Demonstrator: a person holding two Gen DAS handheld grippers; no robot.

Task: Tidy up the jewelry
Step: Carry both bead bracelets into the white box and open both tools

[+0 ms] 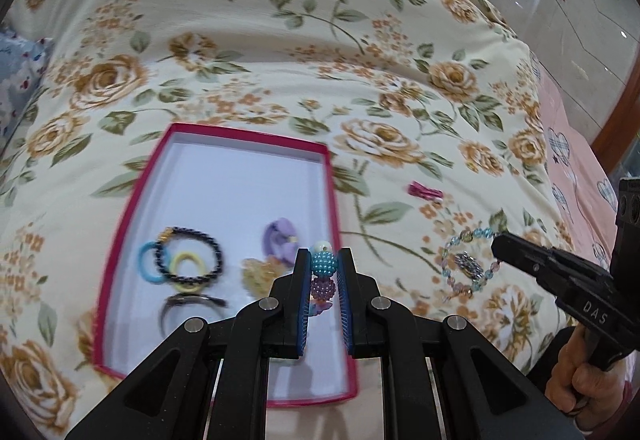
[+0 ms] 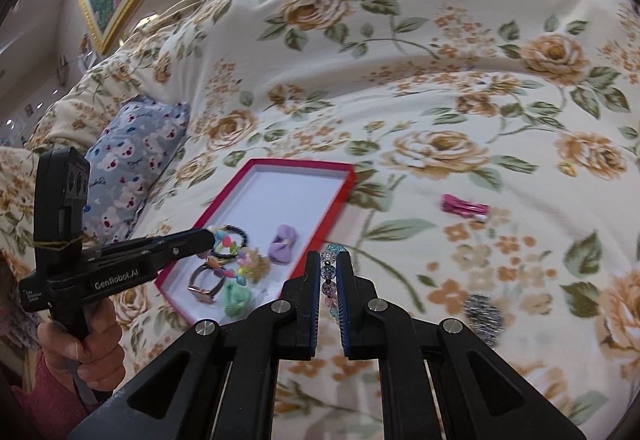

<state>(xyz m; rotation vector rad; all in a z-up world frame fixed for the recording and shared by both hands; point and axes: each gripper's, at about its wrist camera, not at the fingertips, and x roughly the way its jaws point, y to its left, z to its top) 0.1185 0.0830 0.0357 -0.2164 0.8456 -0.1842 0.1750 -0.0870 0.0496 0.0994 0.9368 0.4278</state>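
You work over a rose-print quilt (image 1: 248,51). Your left gripper (image 1: 323,266) pinches a chunky bead bracelet (image 1: 323,267) above the red-rimmed tray (image 1: 132,199); your right gripper (image 2: 329,272) pinches a clear-bead bracelet (image 2: 329,274) beside the tray.

The left gripper (image 1: 324,268) points down and forward, its jaws clamped tight. The right gripper (image 2: 330,272) slants the same way, pinched nearly closed.

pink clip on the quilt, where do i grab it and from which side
Grip the pink clip across its narrow width, near the middle of its long body, coming down from above. It lies flat and alone on the quilt, right of the box, long axis across the right wrist view, so turn the jaws to straddle it crosswise. Both grippers are full now.
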